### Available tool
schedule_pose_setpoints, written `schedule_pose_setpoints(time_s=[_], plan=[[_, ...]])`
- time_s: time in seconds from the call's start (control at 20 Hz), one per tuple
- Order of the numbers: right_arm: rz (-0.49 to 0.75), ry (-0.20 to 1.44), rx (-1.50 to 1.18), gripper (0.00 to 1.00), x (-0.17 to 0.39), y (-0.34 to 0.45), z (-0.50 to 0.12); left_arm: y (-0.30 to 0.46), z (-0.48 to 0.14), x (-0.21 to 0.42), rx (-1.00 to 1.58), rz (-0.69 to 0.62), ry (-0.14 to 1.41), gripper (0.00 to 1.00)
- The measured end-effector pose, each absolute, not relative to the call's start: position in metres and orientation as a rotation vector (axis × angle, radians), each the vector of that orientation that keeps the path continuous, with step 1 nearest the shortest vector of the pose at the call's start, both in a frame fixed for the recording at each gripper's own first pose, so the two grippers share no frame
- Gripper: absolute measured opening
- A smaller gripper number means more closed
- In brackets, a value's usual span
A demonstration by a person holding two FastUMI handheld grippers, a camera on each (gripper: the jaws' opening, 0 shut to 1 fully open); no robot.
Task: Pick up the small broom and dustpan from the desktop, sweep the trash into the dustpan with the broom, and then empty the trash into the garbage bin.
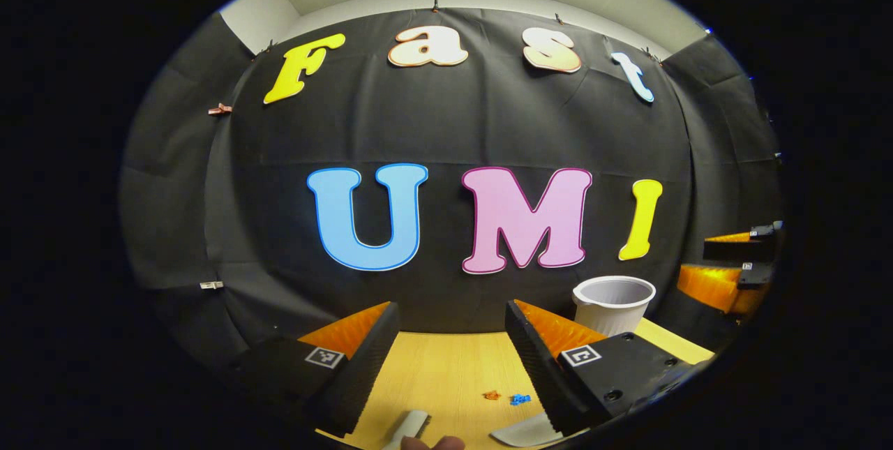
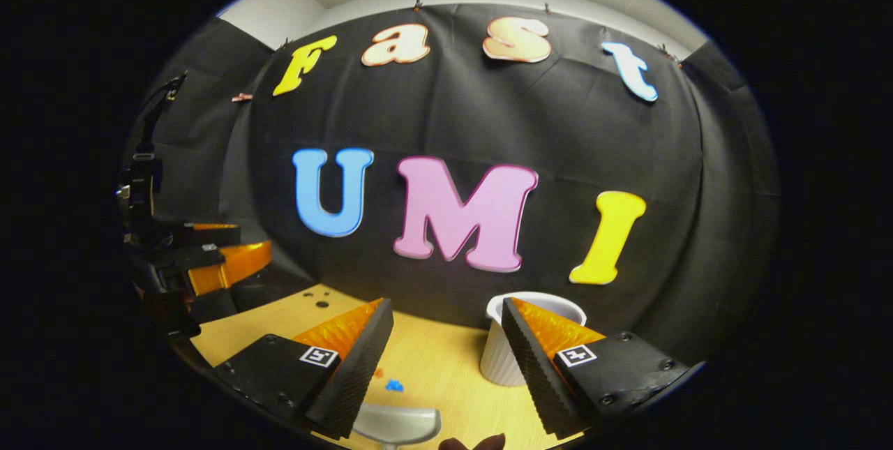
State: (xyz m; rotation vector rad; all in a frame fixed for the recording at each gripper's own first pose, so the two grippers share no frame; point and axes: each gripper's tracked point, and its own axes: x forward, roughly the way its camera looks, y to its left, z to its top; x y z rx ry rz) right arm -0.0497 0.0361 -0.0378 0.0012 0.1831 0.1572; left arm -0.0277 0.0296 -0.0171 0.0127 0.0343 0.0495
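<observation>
My left gripper (image 1: 450, 310) hangs open over the wooden desktop (image 1: 446, 373) with nothing between its fingers. An orange scrap (image 1: 492, 395) and a blue scrap (image 1: 519, 399) lie on the desk just ahead of it. Two pale grey plastic parts, one a handle-like piece (image 1: 413, 425) and one flat (image 1: 527, 430), are cut off at the bottom; I cannot tell broom from dustpan. My right gripper (image 2: 446, 307) is also open and empty. Below it lie the blue scrap (image 2: 394, 386) and a pale grey scoop-shaped part (image 2: 396, 425). The white bin (image 2: 497, 363) stands partly behind its right finger.
In the left gripper view the white bin (image 1: 610, 323) stands at the desk's back right, with the right gripper (image 1: 739, 261) beyond it. The left gripper (image 2: 202, 255) shows far left in the right gripper view. The black cloth wall closes the desk's back edge.
</observation>
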Motion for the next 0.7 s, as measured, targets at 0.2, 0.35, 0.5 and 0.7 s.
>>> schedule_pose_setpoints(time_s=[0.2,0.35,0.5,0.7], plan=[[0.233,0.395,-0.052,0.98,-0.096,0.052,-0.101,0.044,-0.026,-0.032,0.011,0.063,0.039,0.97],[0.287,0.559,-0.073,0.97,-0.132,0.072,-0.156,0.057,-0.032,-0.035,0.015,0.071,0.047,0.97],[0.308,0.703,-0.089,0.97,-0.159,0.084,-0.21,0.074,-0.041,-0.04,0.027,0.088,0.058,0.97],[0.31,0.878,-0.086,0.96,-0.184,0.089,-0.273,0.097,-0.052,-0.05,0.03,0.108,0.081,0.97]])
